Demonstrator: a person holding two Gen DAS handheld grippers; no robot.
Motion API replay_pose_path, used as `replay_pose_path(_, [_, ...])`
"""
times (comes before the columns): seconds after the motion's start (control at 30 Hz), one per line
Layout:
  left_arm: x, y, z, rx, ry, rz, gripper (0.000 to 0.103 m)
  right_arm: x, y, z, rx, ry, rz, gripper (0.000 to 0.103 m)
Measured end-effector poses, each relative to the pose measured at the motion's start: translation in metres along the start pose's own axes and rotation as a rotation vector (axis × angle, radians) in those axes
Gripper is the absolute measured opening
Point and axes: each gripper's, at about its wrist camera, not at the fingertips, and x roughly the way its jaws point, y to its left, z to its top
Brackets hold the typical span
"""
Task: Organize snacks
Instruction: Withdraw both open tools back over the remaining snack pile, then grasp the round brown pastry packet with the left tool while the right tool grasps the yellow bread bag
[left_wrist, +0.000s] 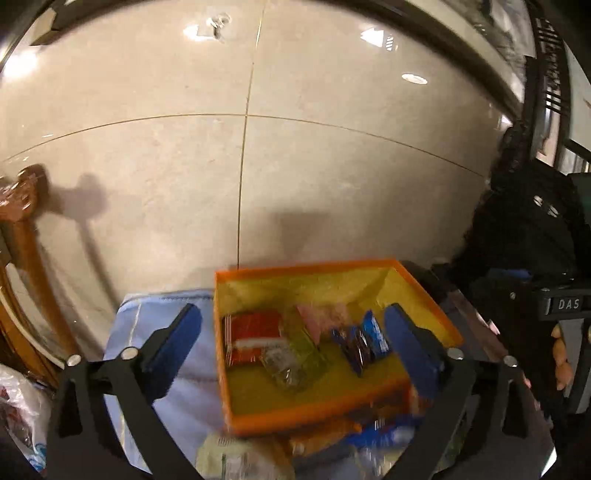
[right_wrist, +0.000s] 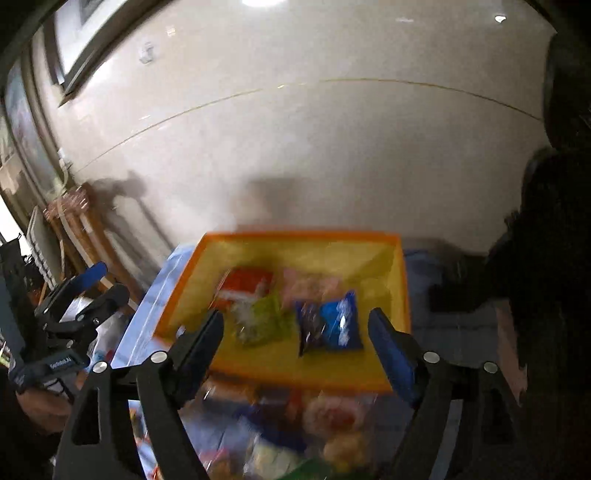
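Note:
An orange box (left_wrist: 306, 267) (right_wrist: 295, 236) with a yellow inside stands on a light blue cloth. In it lie a red packet (left_wrist: 255, 328) (right_wrist: 245, 282), a green packet (left_wrist: 303, 350) (right_wrist: 264, 321), blue packets (left_wrist: 373, 332) (right_wrist: 338, 323) and a pink one (left_wrist: 321, 317). My left gripper (left_wrist: 293, 314) hangs open above the box with nothing between its blue pads. My right gripper (right_wrist: 295, 315) is open over the box's near edge, also empty. Blurred loose snacks (left_wrist: 325, 439) (right_wrist: 332, 417) lie in front of the box. The left gripper (right_wrist: 81, 295) also shows at the left of the right wrist view.
The cloth (left_wrist: 184, 387) (right_wrist: 147, 325) covers the table to the left of the box. A wooden chair (left_wrist: 22, 229) (right_wrist: 70, 214) stands at the left against the pale tiled wall. A person in dark clothing (left_wrist: 524, 229) (right_wrist: 546, 240) fills the right side. A plastic bag (left_wrist: 18, 406) lies at the lower left.

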Motion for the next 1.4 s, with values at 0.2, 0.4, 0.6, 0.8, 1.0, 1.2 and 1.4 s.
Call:
replay_pose_path(0.2, [-0.056,-0.008,-0.097,0.066,0.125,-0.088,0.099,-0.032,0.029,-0.105,0.026,0.092,0.057,0.092])
replay_pose_path(0.4, [-0.086,-0.043,-0.207,0.174,0.213,-0.115,0.099,-0.013,0.053,-0.225,0.009,0.280,-0.004,0.092])
replay_pose_path(0.6, [-0.074,-0.068,-0.249,0.187,0.198,-0.078,0.099,0.001,0.069,-0.241,-0.027,0.266,-0.037,0.092])
replay_pose_path(0.8, [-0.049,-0.095,-0.250,0.184,0.168,-0.011,0.099,-0.009,0.059,-0.237,0.030,0.224,-0.035,0.092])
replay_pose_path(1.0, [-0.034,-0.081,-0.264,0.091,0.236,0.021,0.069,-0.004,0.047,-0.248,0.044,0.262,-0.046,0.092])
replay_pose_path(1.2, [-0.038,-0.078,-0.271,0.125,0.220,-0.050,0.057,0.016,0.057,-0.262,-0.001,0.310,-0.047,0.092])
replay_pose_path(1.4, [-0.028,-0.086,-0.283,0.152,0.290,-0.079,0.099,0.035,0.075,-0.268,-0.095,0.337,-0.083,0.081])
